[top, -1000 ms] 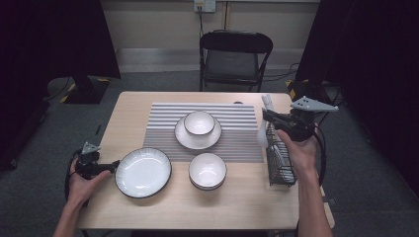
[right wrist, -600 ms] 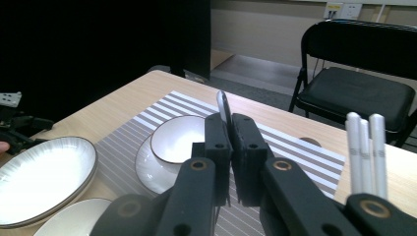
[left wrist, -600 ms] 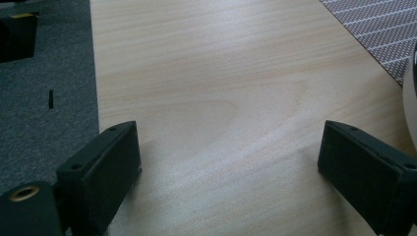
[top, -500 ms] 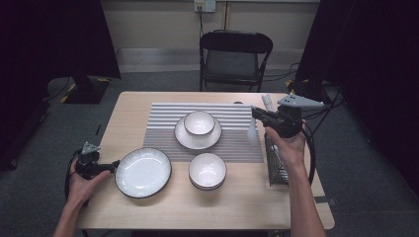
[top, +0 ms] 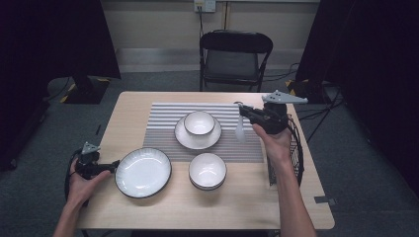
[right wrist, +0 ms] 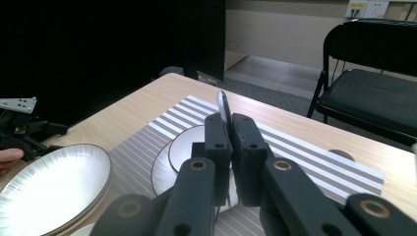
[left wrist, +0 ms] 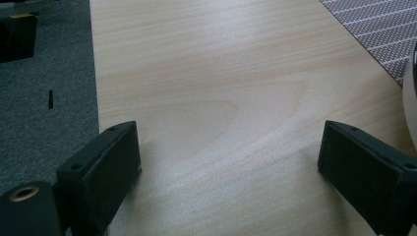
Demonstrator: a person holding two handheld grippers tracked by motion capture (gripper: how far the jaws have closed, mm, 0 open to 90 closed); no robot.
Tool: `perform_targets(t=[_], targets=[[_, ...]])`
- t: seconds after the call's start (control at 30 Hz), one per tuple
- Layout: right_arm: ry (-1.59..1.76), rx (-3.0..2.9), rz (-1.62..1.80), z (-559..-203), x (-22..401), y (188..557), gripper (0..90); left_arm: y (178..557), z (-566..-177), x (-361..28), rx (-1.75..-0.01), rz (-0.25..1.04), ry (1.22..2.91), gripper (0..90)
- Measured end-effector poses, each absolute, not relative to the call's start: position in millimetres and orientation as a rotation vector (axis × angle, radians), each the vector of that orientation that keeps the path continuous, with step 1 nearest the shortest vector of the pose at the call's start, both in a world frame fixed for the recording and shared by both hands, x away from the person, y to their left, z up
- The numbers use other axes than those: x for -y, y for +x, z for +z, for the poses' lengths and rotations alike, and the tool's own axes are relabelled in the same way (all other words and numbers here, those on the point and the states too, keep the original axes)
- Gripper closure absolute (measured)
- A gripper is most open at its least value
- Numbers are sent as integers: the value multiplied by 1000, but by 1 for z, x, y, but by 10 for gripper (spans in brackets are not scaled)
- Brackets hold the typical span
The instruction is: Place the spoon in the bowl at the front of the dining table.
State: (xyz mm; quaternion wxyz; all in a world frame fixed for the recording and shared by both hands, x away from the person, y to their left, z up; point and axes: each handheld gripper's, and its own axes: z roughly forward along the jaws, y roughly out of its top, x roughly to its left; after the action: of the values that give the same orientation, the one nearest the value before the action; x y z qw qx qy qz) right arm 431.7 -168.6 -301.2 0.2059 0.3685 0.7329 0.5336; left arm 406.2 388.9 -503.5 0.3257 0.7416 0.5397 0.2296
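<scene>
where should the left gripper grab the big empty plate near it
Grip the big plate by the raised rim on its left edge, coming in level from the left, probably with one jaw over the rim and one under it. The plate lies flat on the table, so only its rim offers a hold. The left gripper is already beside that edge with its jaws open.

Even overhead light on the table (top: pixel 148 106), dark surroundings, soft focus.

I see the large plate (left wrist: pixel 412 88) cut off at the left gripper view's right edge. My right gripper (right wrist: pixel 231 129) hides most of the spoon (right wrist: pixel 223 105) it clamps.
</scene>
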Motion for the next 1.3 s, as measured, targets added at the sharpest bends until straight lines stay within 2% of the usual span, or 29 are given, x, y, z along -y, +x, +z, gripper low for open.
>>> perform_targets(t=[0.5, 1.3], targets=[[991, -2097, 1505, -299, 134, 452, 864, 406, -504, -389, -1413, 601, 1945, 84], [943, -2094, 1547, -292, 114, 474, 864, 406, -504, -389, -1411, 601, 1946, 83]])
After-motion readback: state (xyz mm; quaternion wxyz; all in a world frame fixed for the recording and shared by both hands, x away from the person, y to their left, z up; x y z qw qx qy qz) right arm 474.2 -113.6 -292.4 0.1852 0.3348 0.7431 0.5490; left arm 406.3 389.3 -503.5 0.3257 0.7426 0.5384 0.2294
